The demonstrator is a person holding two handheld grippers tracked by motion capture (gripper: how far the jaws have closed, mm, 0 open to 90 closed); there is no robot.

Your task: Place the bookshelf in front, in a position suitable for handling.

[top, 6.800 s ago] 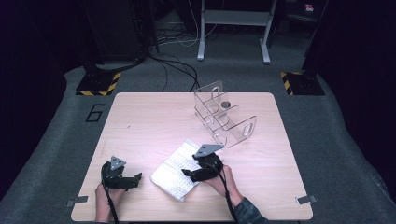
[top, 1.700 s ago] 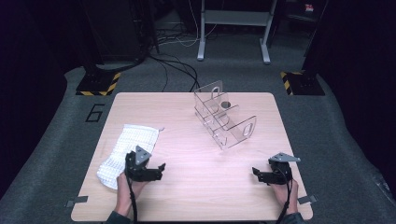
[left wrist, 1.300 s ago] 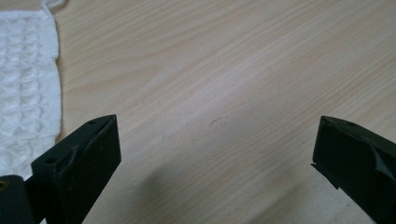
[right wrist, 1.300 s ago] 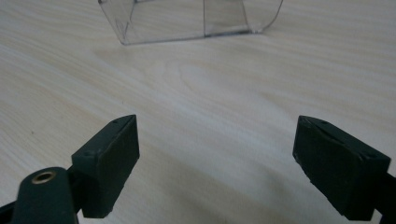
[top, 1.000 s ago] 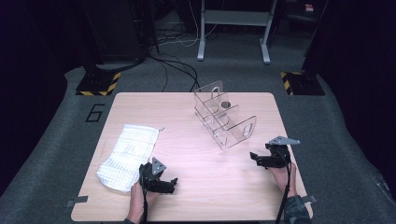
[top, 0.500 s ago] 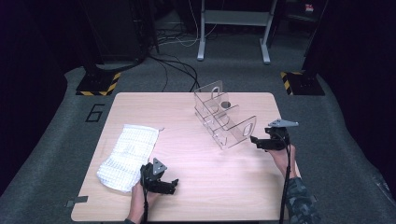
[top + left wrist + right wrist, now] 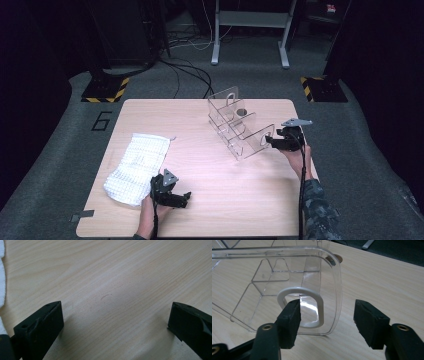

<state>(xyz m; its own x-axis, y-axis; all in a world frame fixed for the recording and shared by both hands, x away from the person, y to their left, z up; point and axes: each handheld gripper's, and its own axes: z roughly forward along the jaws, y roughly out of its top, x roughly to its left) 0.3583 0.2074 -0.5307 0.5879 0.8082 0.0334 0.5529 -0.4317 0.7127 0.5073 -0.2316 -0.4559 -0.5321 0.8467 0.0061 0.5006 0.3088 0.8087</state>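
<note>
- Pale wooden desk (image 7: 200, 165) carries a white cloth (image 7: 136, 167) at left and a clear acrylic rack (image 7: 240, 130) near the middle
- Right tool (image 7: 325, 315), jaws half closing, straddles the rack's end wall, not yet gripping; grasping and moving remain
- Left tool (image 7: 115, 317) rests spread apart, empty, beside the cloth

Left gripper (image 7: 186, 199) low over the tabletop's near-left part, jaws wide apart, nothing between them. Right gripper (image 7: 270, 141) near the right edge, forearm reaching in from the near-right corner, jaws just been closing, half-spread, not pressing on anything.

black fingers (image 7: 289, 322), camouflage sleeve (image 7: 317, 210)
</note>
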